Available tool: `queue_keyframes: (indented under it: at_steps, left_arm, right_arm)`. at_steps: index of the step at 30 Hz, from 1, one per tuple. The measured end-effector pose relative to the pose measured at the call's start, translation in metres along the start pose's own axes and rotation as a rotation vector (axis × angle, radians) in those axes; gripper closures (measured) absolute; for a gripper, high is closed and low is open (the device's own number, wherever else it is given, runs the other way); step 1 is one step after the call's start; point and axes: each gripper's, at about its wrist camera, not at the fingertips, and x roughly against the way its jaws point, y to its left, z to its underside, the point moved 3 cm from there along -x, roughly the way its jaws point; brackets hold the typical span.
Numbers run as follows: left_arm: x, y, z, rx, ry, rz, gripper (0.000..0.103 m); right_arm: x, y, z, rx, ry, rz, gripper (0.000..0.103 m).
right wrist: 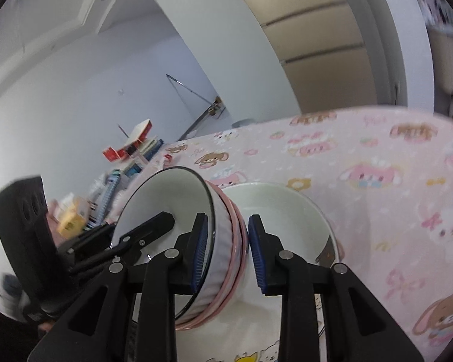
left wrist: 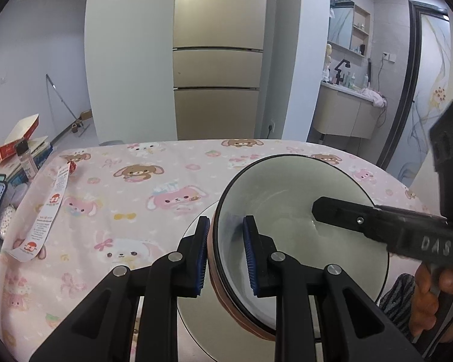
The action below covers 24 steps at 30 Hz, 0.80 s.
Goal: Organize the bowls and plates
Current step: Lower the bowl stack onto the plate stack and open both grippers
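A white bowl with a black rim and pink-banded outside [left wrist: 290, 211] is held tilted above the table. My left gripper [left wrist: 226, 253] is shut on its near rim, one pad inside and one outside. My right gripper [right wrist: 226, 253] straddles the opposite rim, its pads a little apart from the wall; its black finger [left wrist: 347, 215] shows inside the bowl. The same bowl shows in the right wrist view [right wrist: 178, 211]. A white plate [left wrist: 196, 316] lies under it. A second white bowl [right wrist: 287, 220] sits behind the held one on the plate [right wrist: 241, 331].
The table carries a pink cartoon-print cloth [left wrist: 130, 187]. A paper tag [left wrist: 49, 211] lies at its left. A spice jar [left wrist: 25, 158], boxes and books [left wrist: 15, 141] crowd the left edge. A fridge [left wrist: 217, 57] stands behind the table.
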Motion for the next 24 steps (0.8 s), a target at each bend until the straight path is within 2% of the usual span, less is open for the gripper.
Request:
queue_keyframes:
  at_steps: [5,10,12,14,15,17,18,19,23,24]
  left_arm:
    - [-0.006,0.006,0.002,0.035,0.025,0.02,0.079]
    - [-0.003,0.004,0.003,0.024,0.007,0.009,0.079]
    - [-0.001,0.004,0.003,0.026,-0.005,0.012,0.079]
    - [0.003,0.005,0.003,0.03,-0.022,0.013,0.079]
    - [0.006,0.005,0.003,0.03,-0.033,0.012,0.077]
    - [0.012,0.004,0.001,0.026,-0.062,0.014,0.052]
    - [0.016,0.003,0.0,0.021,-0.08,0.015,0.028]
    - [0.02,0.002,0.0,0.015,-0.099,0.012,0.021]
    - [0.038,-0.006,-0.004,-0.033,-0.189,-0.021,0.017]
    - [0.042,-0.007,-0.005,-0.043,-0.21,-0.036,0.013]
  right_arm:
    - [0.002,0.02,0.003,0.127,-0.048,0.102,0.071]
    - [0.015,0.023,0.003,0.152,-0.121,0.121,0.069]
    - [0.021,0.02,0.003,0.141,-0.145,0.124,0.062]
    - [0.025,0.019,0.002,0.131,-0.168,0.133,0.049]
    - [0.026,0.018,0.001,0.129,-0.178,0.136,0.046]
    - [0.031,0.019,0.001,0.137,-0.202,0.152,0.035]
    - [0.033,0.021,0.001,0.146,-0.21,0.157,0.03]
    - [0.035,0.023,0.001,0.166,-0.215,0.159,0.028]
    - [0.042,0.035,0.002,0.233,-0.233,0.176,0.011]
    - [0.044,0.037,0.002,0.237,-0.233,0.171,0.008]
